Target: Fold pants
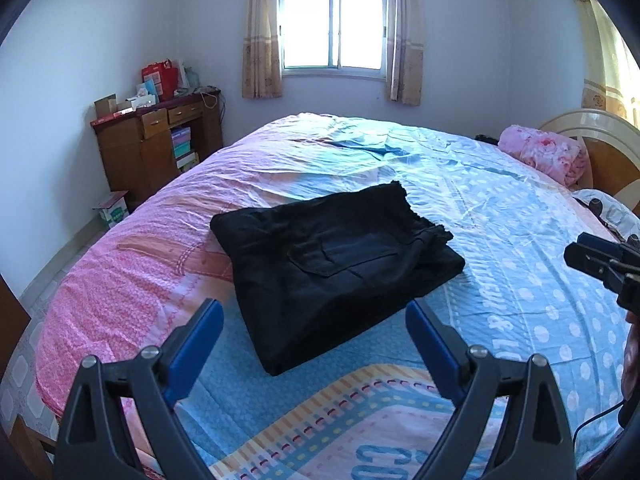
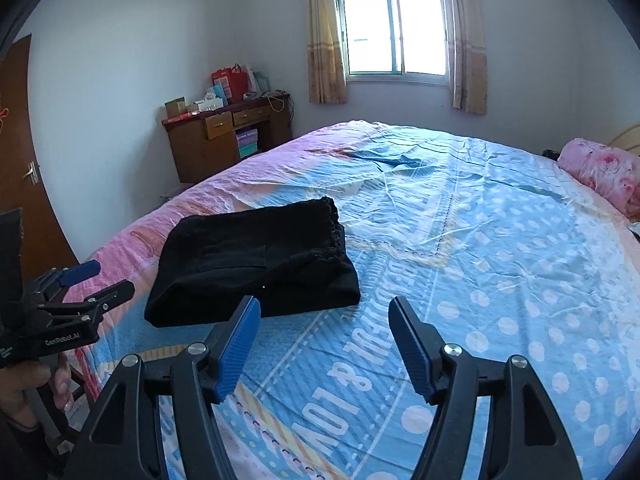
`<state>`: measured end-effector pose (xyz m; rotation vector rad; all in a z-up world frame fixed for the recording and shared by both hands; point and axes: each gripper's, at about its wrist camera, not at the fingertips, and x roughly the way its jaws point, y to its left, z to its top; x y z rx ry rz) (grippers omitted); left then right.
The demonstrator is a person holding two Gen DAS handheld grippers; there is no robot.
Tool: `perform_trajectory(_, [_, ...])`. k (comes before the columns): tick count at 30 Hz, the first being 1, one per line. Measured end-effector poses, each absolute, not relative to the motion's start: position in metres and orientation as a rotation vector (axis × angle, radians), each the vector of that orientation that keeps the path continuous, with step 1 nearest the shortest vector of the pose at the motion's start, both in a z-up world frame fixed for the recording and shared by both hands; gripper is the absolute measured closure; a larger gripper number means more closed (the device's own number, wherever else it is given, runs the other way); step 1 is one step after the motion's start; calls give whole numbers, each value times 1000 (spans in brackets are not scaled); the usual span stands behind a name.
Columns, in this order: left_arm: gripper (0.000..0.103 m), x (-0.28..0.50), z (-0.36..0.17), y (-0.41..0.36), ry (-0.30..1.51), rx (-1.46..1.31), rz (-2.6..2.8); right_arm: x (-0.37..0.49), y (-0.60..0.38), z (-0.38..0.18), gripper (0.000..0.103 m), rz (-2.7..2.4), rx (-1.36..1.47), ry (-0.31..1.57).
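Black pants (image 1: 336, 268) lie folded, soft and limp, best pinched at a folded edge; left gripper (image 1: 314, 322) and right gripper (image 2: 324, 316) both spread wide, empty

Left black two-finger gripper with blue ribbed pads (image 1: 314, 316) held low, fingers pointing forward, jaws spread wide with nothing between them; both blue pads (image 1: 430, 344) face inward, tips apart. Seen from the right wrist view, it (image 2: 108, 280) sits at the left edge, tilted slightly upward, gripped from below by a bare hand (image 2: 28, 384) whose fingers wrap the handle. Right black two-finger gripper with blue ribbed pads (image 2: 324, 312) likewise held low and level, jaws wide apart, empty; left pad (image 2: 236, 348) shows its ribbed face. In the left wrist view its black body (image 1: 604, 264) enters from the right edge.
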<state>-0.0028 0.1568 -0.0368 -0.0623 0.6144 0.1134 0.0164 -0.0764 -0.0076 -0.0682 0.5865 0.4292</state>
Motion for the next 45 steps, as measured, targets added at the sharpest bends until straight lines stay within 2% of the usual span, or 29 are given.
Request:
perform_trajectory(35, [8,-9,-14,141,584,-58,109,-3,-86,8,34,471,-36,539])
perform_trajectory(37, [1,-10,-11,143,577,-53,119,-3,-86,8,34,471,-35,540])
perform_trajectory(45, [0,-11,-10,150,577,-45,145,-7,-85,11,34,484,-34,530])
